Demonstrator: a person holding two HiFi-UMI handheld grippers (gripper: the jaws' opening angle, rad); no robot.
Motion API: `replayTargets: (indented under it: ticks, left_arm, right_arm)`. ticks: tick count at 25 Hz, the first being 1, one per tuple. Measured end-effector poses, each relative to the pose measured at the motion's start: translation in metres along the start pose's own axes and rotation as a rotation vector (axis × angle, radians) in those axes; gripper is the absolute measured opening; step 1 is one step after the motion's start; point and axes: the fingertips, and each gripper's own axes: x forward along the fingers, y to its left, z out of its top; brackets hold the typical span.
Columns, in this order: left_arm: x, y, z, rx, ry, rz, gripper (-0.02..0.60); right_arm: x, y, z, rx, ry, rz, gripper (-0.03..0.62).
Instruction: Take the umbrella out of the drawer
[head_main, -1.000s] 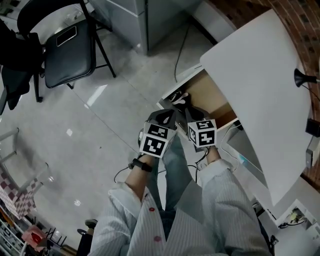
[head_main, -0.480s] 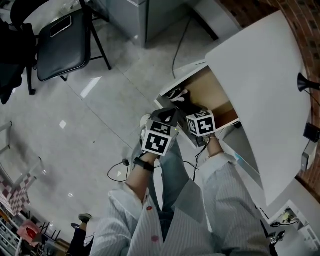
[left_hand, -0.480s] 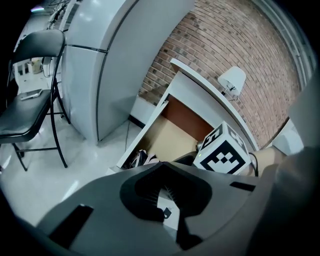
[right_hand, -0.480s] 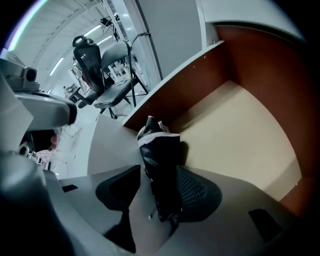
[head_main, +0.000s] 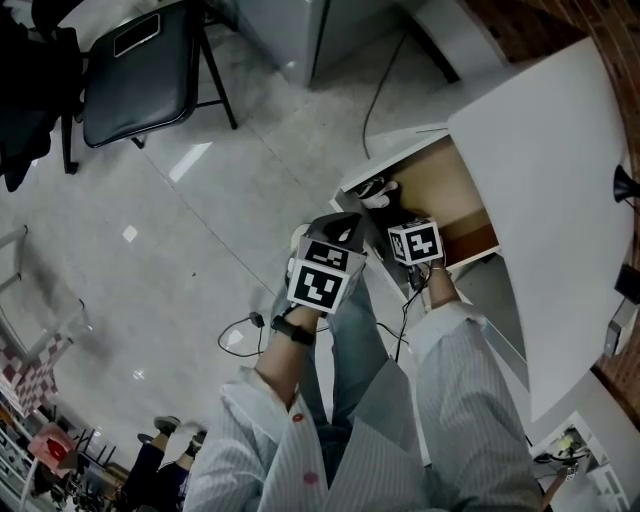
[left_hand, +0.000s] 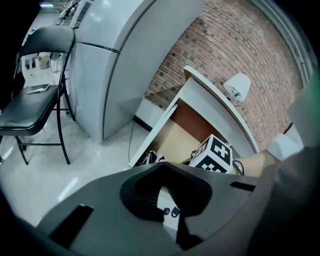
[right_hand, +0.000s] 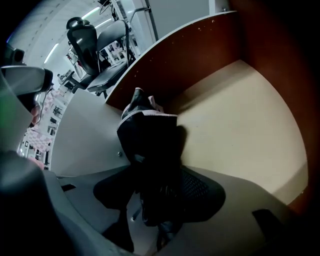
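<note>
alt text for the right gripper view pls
The right gripper is shut on a dark folded umbrella inside an open drawer with a tan floor and reddish-brown walls. Beyond the drawer, black chairs stand in a bright room.

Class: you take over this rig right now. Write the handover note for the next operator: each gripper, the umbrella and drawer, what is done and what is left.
Left gripper: outside the drawer, jaws closed on a white edge that looks like the drawer front.
Right gripper: reached into the drawer, jaws closed on the near end of the dark folded umbrella.
Things: the drawer stands pulled out from under the white desk; the umbrella lies inside, near the drawer's wall.
Done: drawer open, umbrella gripped.
Left: lift the umbrella up and out of the drawer, probably while the left gripper steadies the front.
</note>
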Motion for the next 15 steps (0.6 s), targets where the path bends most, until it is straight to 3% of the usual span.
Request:
replayTargets:
  ticks: [9,15]
  left_arm:
    - [0.005,0.001,-0.003,-0.003,0.009,-0.018,0.009]
    - [0.006,0.000,-0.005,0.005,0.015,-0.021,0.009]
  right_arm:
    - [0.011,-0.004,0.001,0.052,0.059,0.089,0.261]
    - [0.011,-0.001,-0.003,0.031,0.094,0.087,0.229]
